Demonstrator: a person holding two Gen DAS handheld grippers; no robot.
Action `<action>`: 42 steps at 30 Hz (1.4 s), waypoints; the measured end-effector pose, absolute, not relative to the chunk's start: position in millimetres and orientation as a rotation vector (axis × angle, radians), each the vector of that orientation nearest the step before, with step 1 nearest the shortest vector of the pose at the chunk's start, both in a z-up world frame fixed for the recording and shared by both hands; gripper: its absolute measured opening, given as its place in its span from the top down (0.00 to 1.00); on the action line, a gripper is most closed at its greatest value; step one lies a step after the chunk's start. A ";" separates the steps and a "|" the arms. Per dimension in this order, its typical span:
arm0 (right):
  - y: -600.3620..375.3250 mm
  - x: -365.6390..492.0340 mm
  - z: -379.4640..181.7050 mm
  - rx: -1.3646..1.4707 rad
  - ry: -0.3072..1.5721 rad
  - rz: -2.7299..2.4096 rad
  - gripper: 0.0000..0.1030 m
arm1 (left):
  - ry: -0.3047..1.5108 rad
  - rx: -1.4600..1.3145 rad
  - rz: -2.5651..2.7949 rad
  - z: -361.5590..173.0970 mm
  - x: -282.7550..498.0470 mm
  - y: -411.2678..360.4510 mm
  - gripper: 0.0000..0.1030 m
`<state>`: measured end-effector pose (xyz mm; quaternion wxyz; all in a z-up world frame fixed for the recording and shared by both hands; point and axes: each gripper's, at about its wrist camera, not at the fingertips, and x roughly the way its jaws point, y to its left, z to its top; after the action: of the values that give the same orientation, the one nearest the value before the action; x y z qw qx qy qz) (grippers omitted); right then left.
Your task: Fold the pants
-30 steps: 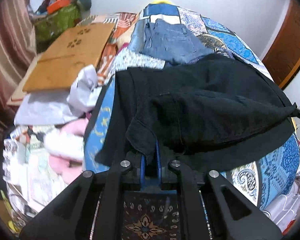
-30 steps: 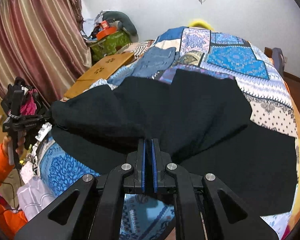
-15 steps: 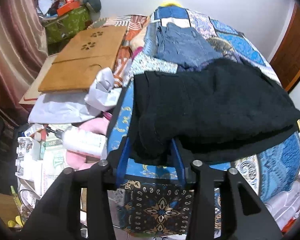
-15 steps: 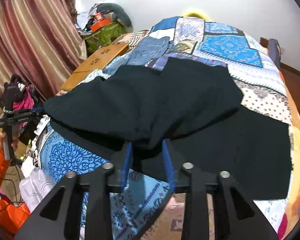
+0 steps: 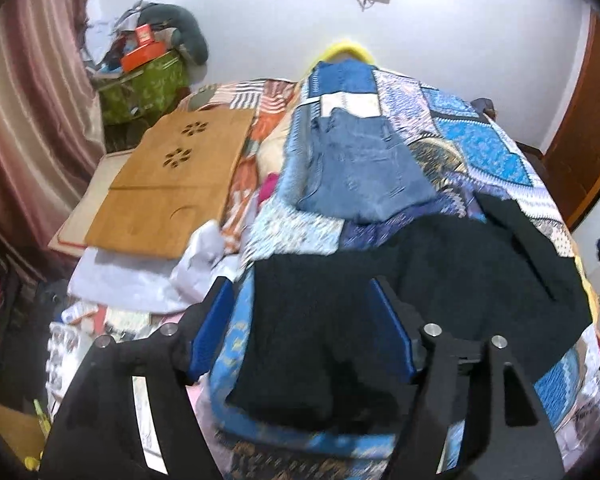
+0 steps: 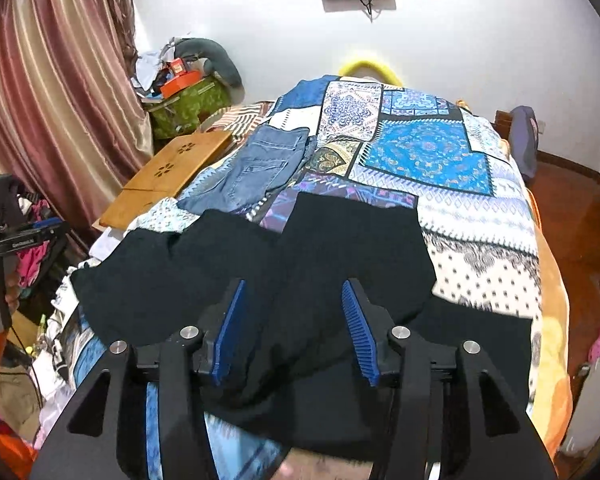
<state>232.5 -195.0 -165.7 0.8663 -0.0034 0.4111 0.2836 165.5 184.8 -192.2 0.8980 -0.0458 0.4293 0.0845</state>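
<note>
Through my left camera, my left gripper (image 5: 302,328) spreads its blue fingers (image 5: 392,338) wider, gripping nothing; the black pants (image 5: 420,280) lie folded on the bed's patchwork quilt (image 5: 480,148), below them. Through my right camera, my right gripper (image 6: 290,330) is opening too, empty, above the pants (image 6: 300,264)

Black pants (image 6: 308,264) are showing as matt, slightly fuzzy cloth, lying on a printed patchwork cloth bedspread (image 6: 432,152). Beyond the pants, folded jeans (image 6: 260,168) are reading as faded denim. Claw pads (image 6: 358,336) are looking like ribbed blue rubber or plastic on matt black plastic, with shiny metal pins. Left of the jeans, a smooth wooden board (image 6: 172,168) is lying.
</note>
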 end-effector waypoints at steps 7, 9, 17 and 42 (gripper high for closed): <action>-165.4 285.3 -178.8 -0.033 0.896 0.606 0.48 | 0.906 -0.080 0.110 -192.5 231.9 153.1 0.30; -157.5 302.4 -186.8 -0.028 0.918 0.609 0.48 | 0.918 -0.073 0.101 -196.5 251.1 143.6 0.30; -119.2 364.7 -229.7 -0.061 1.079 0.623 0.48 | 0.999 -0.053 0.048 -227.9 309.4 117.6 0.26; -145.4 394.2 -236.8 0.029 1.117 0.659 0.95 | 1.068 0.034 -0.006 -245.7 316.2 78.1 0.26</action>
<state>394.2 -145.4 -236.8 0.7970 0.0135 0.5199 0.3070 316.2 78.1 -245.7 0.8605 0.0161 0.5091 -0.0029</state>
